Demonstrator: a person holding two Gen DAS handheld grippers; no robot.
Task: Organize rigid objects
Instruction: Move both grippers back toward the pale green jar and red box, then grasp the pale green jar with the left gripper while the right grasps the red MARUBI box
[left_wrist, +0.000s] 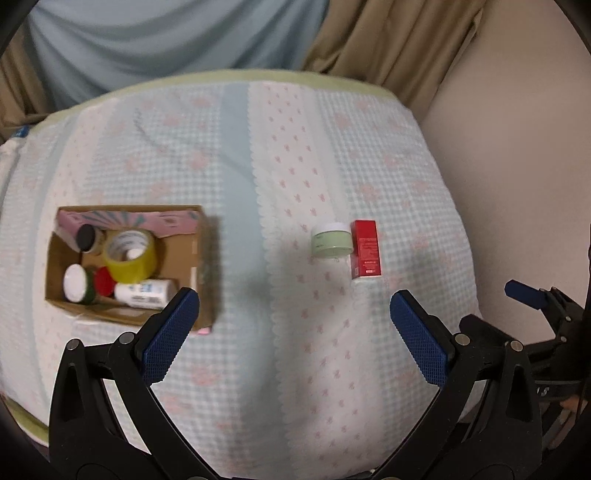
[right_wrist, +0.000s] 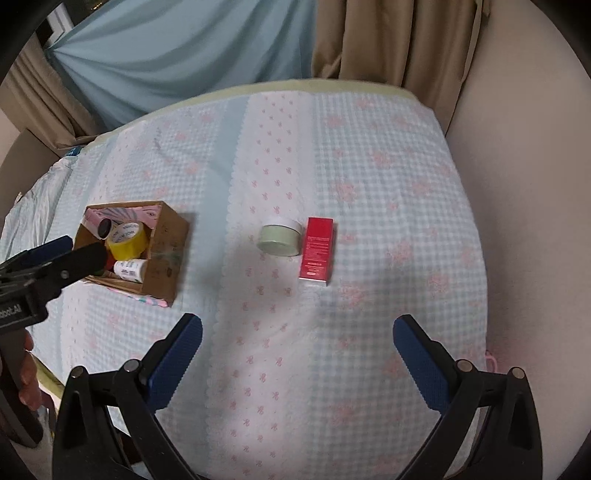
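One red-capped jar (left_wrist: 103, 279), left view only.

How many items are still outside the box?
2. A green jar and a red carton lie side by side on the bedspread, right of the box. Nothing else shows loose, though the grippers block some of the near cloth.

A bed (right_wrist: 369, 147) fills the view, covered by a pale blue gingham quilt (left_wrist: 369, 155) with pink flowers and a green border. Behind it hang a light blue curtain (right_wrist: 184, 55) and a tan curtain (right_wrist: 388, 40). A plain beige wall (left_wrist: 517, 147) stands to the right.
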